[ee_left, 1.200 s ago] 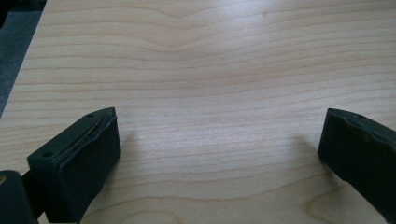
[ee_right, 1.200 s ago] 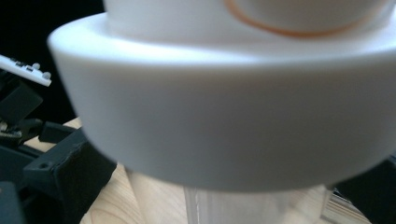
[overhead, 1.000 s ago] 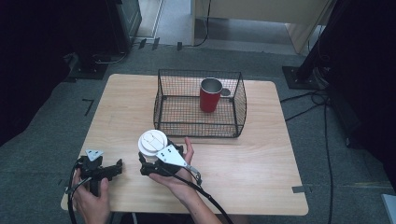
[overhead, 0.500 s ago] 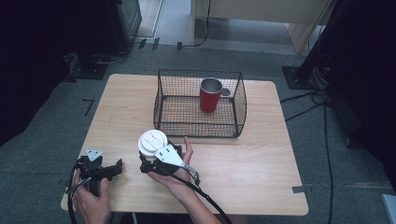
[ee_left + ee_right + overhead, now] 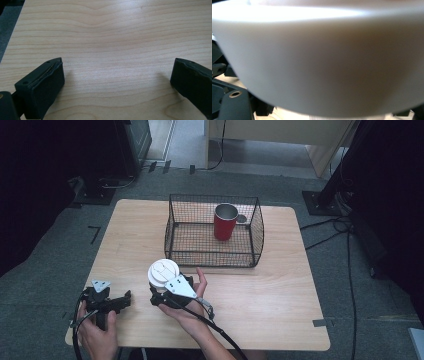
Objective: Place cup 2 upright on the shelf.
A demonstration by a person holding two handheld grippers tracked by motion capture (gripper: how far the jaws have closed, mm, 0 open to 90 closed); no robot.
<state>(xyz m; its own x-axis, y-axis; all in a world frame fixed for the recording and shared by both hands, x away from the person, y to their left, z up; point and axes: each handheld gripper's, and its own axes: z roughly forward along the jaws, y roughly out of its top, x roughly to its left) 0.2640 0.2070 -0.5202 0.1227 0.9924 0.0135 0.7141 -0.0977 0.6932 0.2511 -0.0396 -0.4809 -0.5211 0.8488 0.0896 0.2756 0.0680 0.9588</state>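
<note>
A white cup with a flat lid (image 5: 163, 271) stands near the table's front, left of centre. My right gripper (image 5: 160, 290) is shut on the cup's body just under the lid, and the hand behind it has its fingers spread. In the right gripper view the cup's white wall (image 5: 324, 62) sits very close and blurred. My left gripper (image 5: 125, 299) rests low at the front left corner, its jaws pointing right. In the left gripper view it (image 5: 117, 80) stands open over bare wood with nothing between its pads.
A black wire basket (image 5: 215, 262) stands at the back middle of the wooden table (image 5: 280, 290), with a red metal mug (image 5: 224, 222) upright inside it. Cables trail from both grippers over the front edge. Dark equipment stands on the floor around the table.
</note>
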